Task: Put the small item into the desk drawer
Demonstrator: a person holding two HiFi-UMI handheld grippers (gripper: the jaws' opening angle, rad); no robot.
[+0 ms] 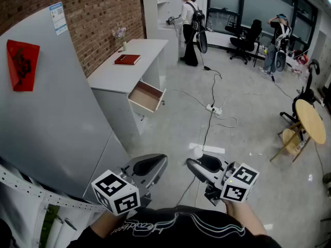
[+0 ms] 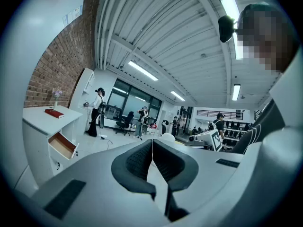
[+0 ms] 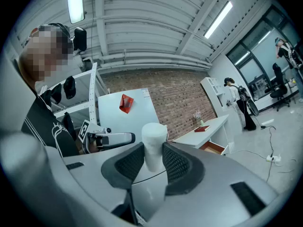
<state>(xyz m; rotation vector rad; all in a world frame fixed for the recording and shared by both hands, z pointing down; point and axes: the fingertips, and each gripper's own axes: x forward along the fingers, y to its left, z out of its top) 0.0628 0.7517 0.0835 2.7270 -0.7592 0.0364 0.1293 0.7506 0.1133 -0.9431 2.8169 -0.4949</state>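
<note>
A small white cylinder (image 3: 154, 136) stands upright between the pads of my right gripper (image 3: 154, 157), which is shut on it. In the head view the right gripper (image 1: 199, 168) and the left gripper (image 1: 150, 167) are held side by side, low and close to the person's body. The left gripper (image 2: 152, 160) is shut with its pads touching and nothing between them. The white desk (image 1: 124, 68) stands far ahead by the brick wall. Its wooden drawer (image 1: 146, 96) is pulled open and looks empty; the drawer (image 2: 61, 145) is in sight in both gripper views (image 3: 214, 148).
A red book (image 1: 127, 59) and a small flower vase (image 1: 121, 35) are on the desk. A tall grey cabinet (image 1: 51, 112) with a red paper on it is close on the left. Cables and a power strip (image 1: 213, 108) cross the floor. A round wooden table (image 1: 310, 120) is at right; two people (image 1: 189, 25) stand far back.
</note>
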